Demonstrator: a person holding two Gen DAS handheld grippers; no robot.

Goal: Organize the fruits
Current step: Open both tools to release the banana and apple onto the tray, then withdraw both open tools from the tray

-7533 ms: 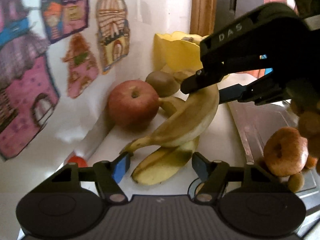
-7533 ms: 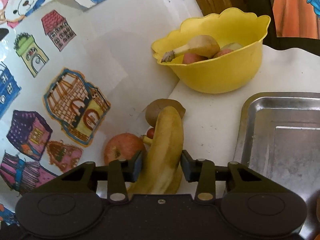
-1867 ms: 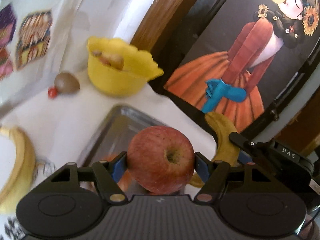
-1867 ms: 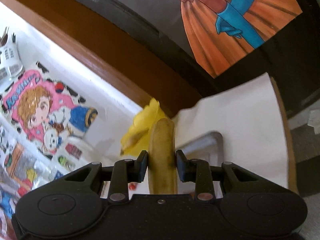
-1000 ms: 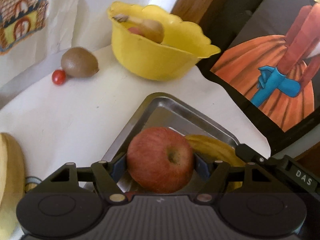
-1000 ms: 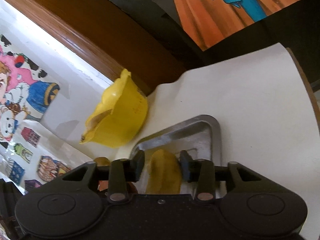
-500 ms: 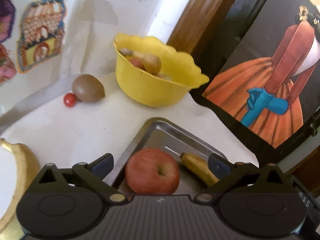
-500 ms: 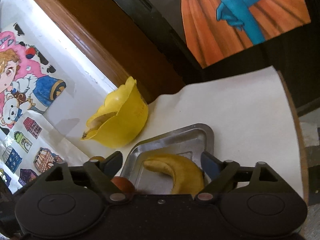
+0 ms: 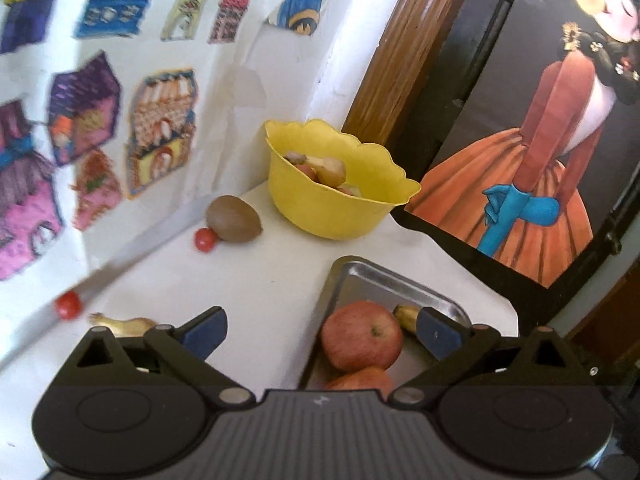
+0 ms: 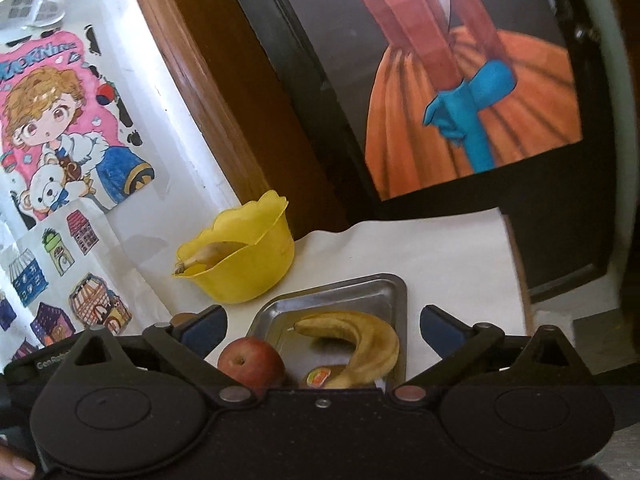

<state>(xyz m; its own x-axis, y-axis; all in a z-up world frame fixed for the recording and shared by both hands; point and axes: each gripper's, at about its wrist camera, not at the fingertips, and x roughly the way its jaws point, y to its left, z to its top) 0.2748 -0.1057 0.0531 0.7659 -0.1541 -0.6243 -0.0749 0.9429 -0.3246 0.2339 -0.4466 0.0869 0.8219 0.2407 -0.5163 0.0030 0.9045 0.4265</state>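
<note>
A red apple (image 9: 362,335) and a banana (image 10: 360,344) lie in the metal tray (image 9: 400,280); the banana's tip (image 9: 406,316) shows behind the apple. The apple (image 10: 251,362) and tray (image 10: 360,288) also show in the right wrist view. My left gripper (image 9: 320,330) is open and empty, above the tray's left edge. My right gripper (image 10: 324,326) is open and empty above the tray. A kiwi (image 9: 234,219), two cherry tomatoes (image 9: 205,239) (image 9: 68,306) and another banana's stem (image 9: 124,324) lie on the white table.
A yellow bowl (image 9: 332,208) with fruit stands at the back by the wall; it also shows in the right wrist view (image 10: 240,264). A second reddish fruit (image 9: 360,378) lies in the tray. A dark poster panel (image 9: 520,160) stands behind the tray.
Both grippers have let go of the apple and banana in the tray and pulled back and up. The left gripper has shifted left.
</note>
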